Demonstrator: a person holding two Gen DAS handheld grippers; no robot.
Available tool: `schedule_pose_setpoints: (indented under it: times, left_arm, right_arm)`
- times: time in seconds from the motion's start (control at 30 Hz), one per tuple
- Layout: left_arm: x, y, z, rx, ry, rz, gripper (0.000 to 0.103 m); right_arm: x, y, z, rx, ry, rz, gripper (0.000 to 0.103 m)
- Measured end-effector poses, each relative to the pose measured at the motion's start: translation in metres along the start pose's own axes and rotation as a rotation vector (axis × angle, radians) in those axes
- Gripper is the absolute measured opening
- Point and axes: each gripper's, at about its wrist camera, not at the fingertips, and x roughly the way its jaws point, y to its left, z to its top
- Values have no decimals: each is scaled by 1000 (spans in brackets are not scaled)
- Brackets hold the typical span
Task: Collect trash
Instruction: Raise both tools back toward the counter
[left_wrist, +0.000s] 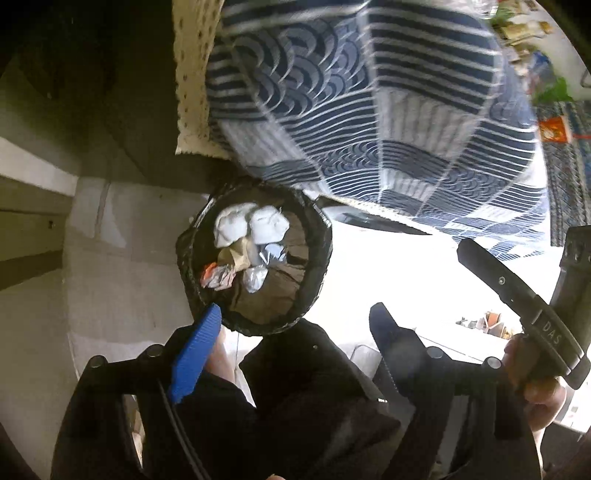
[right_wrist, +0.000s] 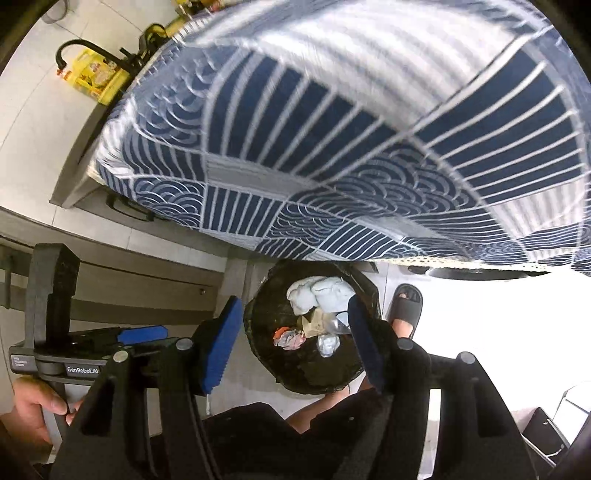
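Note:
A round bin lined with a black bag (left_wrist: 314, 280) stands on the floor below the table edge. It holds white crumpled tissues (left_wrist: 251, 225), a brown paper scrap, a silver wrapper (left_wrist: 255, 278) and an orange-and-white wrapper (left_wrist: 218, 277). My left gripper (left_wrist: 295, 325) is open and empty above the bin's near rim. In the right wrist view the bin (right_wrist: 258, 354) and the tissues (right_wrist: 321, 293) show between the fingers of my right gripper (right_wrist: 293, 314), which is open and empty above it.
A table draped in a blue and white patterned cloth (right_wrist: 332, 147) overhangs the bin. A foot in a black slipper (right_wrist: 406, 306) stands right of the bin. A yellow bottle (right_wrist: 96, 77) stands on the tiled floor far left. The other gripper's handle (right_wrist: 48, 306) is at left.

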Motion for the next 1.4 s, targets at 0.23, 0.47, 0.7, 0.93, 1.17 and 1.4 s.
schedule_pose_setpoints:
  times: [0.23, 0.47, 0.7, 0.93, 1.17, 1.4]
  left_arm:
    - [-47, -19, -5, 87, -136, -12, 96]
    - [-88, -40, -7, 166, -242, -13, 96]
    - [-126, -64, 1, 246, -321, -14, 96]
    - [-160, -82, 23, 292, -421, 10, 96]
    - [-181, -99, 66, 273, -469, -22, 96]
    - [-192, -122, 115, 256, -499, 11, 96]
  right_arm:
    - [-55, 9, -8, 10, -118, -7, 85]
    - [-101, 25, -12, -10, -233, -10, 98]
    - [-131, 35, -6, -16, -318, -14, 98]
    - [-172, 32, 20, -17, -425, -9, 98]
    - [-191, 17, 62, -44, -477, 2, 98]
    - [-193, -3, 120, -76, -464, 28, 98]
